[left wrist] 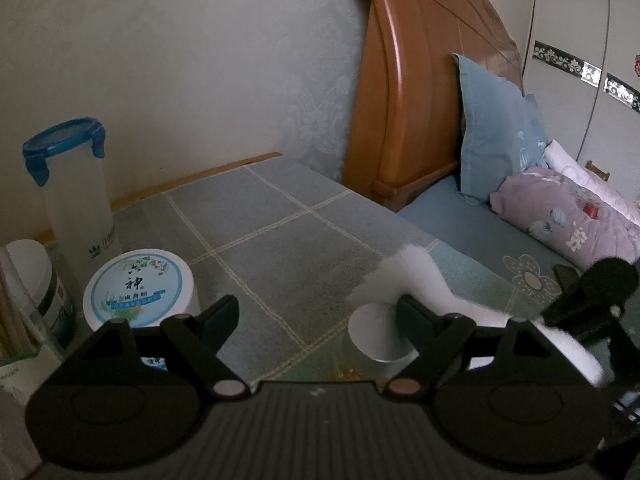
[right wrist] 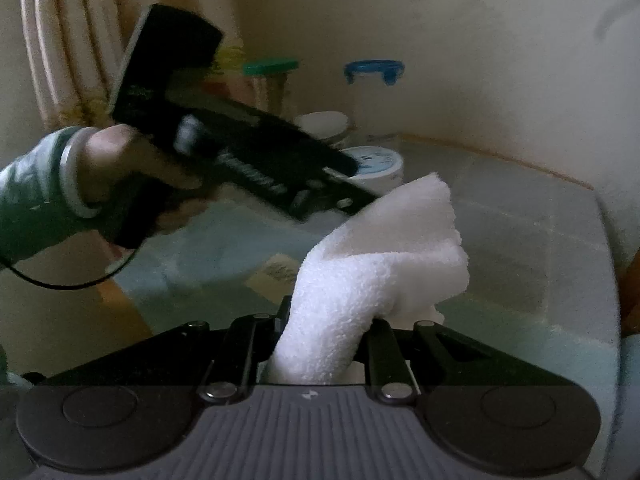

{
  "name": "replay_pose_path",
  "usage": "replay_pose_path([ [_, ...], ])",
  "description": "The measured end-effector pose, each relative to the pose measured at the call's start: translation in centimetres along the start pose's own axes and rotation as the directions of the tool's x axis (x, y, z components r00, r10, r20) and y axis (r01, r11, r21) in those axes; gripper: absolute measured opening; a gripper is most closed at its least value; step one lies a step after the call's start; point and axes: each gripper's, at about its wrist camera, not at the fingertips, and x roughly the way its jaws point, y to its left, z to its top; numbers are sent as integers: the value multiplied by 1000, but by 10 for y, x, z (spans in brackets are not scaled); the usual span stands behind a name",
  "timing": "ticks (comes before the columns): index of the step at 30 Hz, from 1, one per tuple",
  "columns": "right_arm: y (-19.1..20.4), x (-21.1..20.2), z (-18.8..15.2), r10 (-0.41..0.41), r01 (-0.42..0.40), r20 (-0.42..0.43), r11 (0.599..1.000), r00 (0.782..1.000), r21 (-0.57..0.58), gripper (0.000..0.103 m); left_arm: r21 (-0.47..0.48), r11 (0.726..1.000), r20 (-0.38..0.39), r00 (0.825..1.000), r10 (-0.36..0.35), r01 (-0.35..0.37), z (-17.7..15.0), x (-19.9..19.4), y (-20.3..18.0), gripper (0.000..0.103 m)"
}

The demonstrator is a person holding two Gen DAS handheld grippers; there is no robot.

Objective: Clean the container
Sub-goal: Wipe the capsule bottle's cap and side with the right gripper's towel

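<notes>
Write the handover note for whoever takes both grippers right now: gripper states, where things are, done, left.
Left gripper: open, holding nothing, over the grey checked cloth.
Right gripper: shut on the white towel.
Small white cup: on the table by the left gripper's right finger, towel beside it.
Round tin and blue-lidded bottle: standing at the left.
Done: towel picked up.
Left: hold the cup, wipe it.

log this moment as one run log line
left gripper: open, small white cup at its right finger | right gripper: shut on white cloth | cloth near cup
</notes>
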Motion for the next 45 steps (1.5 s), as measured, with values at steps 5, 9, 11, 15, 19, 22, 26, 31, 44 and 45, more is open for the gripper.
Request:
replay_pose_path([
  [5, 5, -4, -3, 11, -11, 16, 1000, 1000, 19, 20, 2, 1000, -1, 1000, -2, 2, 1, 0, 1, 87],
  [9, -9, -20, -1, -38, 36, 48, 999, 998, 41, 19, 2, 1000, -1, 1000, -4, 4, 1, 1, 2, 87],
  [11, -20, -29, 3, -82, 79, 64, 996, 995, 50, 20, 5, 1000, 0, 1000, -2, 2, 0, 1, 2, 87],
  [15, -43, -37, 14, -152, 147, 92, 988, 984, 57, 20, 6, 1000, 1, 1000, -1, 1, 0, 1, 2, 87],
  [19, -60, -14, 23, -134, 132, 59, 991, 989, 30, 20, 4, 1000, -4, 1000, -5, 5, 1, 2, 3, 87],
  [22, -60, 5, 20, -63, 62, 19, 998, 998, 21, 20, 7, 1000, -7, 1000, 0, 0, 2, 2, 1, 87],
  [26, -52, 9, 11, -15, 14, 15, 998, 1000, 54, 21, 4, 1000, -5, 1000, 2, -2, 2, 1, 0, 87],
  [31, -38, 3, -2, 36, -36, -2, 997, 999, 72, 21, -1, 1000, -2, 1000, 8, -8, 1, 0, -1, 87],
  [44, -49, -46, -18, -73, 33, 144, 964, 987, 263, 21, -21, 999, 89, 996, -25, 27, -5, -10, -5, 86],
  [45, -51, -49, -19, -78, 34, 153, 961, 985, 275, 21, -23, 999, 106, 994, -35, 38, -7, -14, -7, 86],
])
